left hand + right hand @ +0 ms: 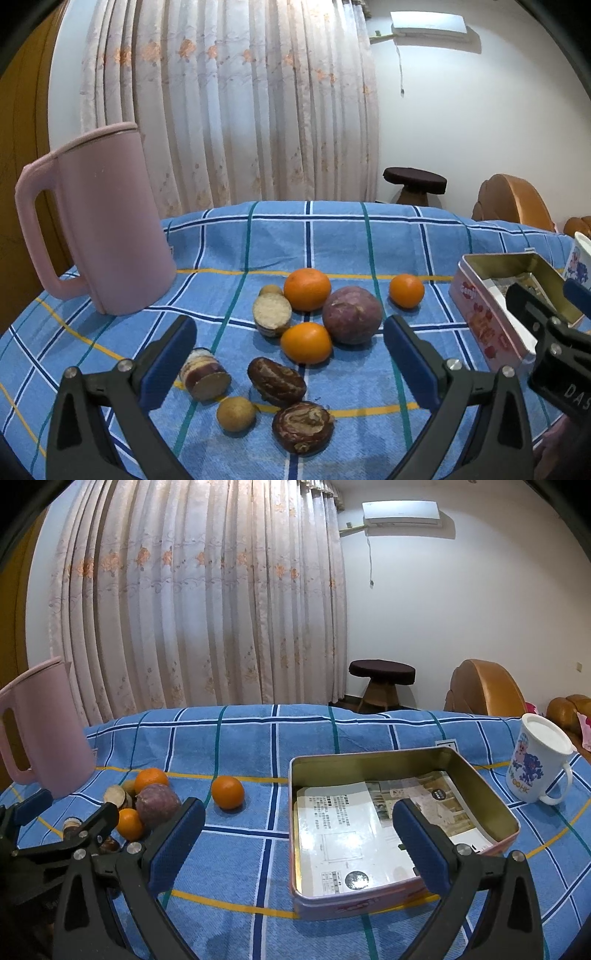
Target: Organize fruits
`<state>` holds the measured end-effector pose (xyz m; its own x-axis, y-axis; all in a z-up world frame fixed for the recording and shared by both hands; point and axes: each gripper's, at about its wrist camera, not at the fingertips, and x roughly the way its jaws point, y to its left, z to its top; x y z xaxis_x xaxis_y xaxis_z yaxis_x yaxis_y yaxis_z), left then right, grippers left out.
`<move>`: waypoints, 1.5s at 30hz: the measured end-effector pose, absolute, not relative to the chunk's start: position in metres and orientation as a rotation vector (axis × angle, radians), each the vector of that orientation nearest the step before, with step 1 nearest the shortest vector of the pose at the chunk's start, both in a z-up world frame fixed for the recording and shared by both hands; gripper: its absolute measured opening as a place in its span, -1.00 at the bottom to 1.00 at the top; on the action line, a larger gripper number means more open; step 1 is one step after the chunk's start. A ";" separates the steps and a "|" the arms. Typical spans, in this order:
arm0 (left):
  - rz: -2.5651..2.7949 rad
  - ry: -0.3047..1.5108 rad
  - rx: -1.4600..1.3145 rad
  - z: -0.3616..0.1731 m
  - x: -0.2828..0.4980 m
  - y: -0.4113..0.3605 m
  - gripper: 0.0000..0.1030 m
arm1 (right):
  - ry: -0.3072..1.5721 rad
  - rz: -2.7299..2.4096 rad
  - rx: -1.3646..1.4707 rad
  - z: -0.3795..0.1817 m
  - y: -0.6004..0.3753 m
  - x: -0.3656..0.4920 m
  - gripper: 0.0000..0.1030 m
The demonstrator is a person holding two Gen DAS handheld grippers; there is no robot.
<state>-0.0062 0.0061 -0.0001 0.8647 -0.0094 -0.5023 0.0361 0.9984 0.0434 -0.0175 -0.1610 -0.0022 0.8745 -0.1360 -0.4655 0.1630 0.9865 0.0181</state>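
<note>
Nearest the left wrist camera: left hand-held gripper (290, 356) spread wide, nothing between its blue pads, poised above the fruit on the blue checked worktop (369, 251). Closest beneath it, a small tan round fruit (235, 413) beside a dark brown wrinkled piece (303, 427), a second brown wrinkled piece (276, 382) just behind. At the left pad, a short cut cylinder of fruit (204, 373) lying on its side. Further on, a near orange (306, 342) touching a purple round fruit (351, 315), with a cut pale-faced piece (272, 315) to the left and a small tan ball (270, 290) peeking behind that. Behind these, a larger orange (307, 289); off to the right and apart from the cluster, a lone small orange (406, 291). Pink jug (107, 225) upright at far left.

Nearest the right wrist camera: right hand-held gripper (297, 843) likewise wide open and empty, hovering over the near left part of an open pink tin (402, 755), right pad above the printed paper (354, 834) lining its floor. No fruit visible in the tin. Beyond the tin at right, a white cartoon mug (537, 764) standing upright. Far back: floral curtain (199, 602), dark-topped stool (382, 677), wall air conditioner (401, 514).
</note>
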 end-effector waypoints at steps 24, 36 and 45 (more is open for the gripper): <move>-0.029 0.528 0.060 0.012 0.002 0.038 1.00 | 0.509 -0.096 0.041 -0.005 -0.152 -0.014 0.98; 0.110 0.536 0.053 0.025 0.021 0.132 1.00 | 0.651 0.261 0.056 -0.017 -0.098 -0.002 0.47; 0.020 0.643 0.119 0.010 0.030 0.132 1.00 | 0.835 0.414 -0.060 -0.047 -0.018 0.026 0.31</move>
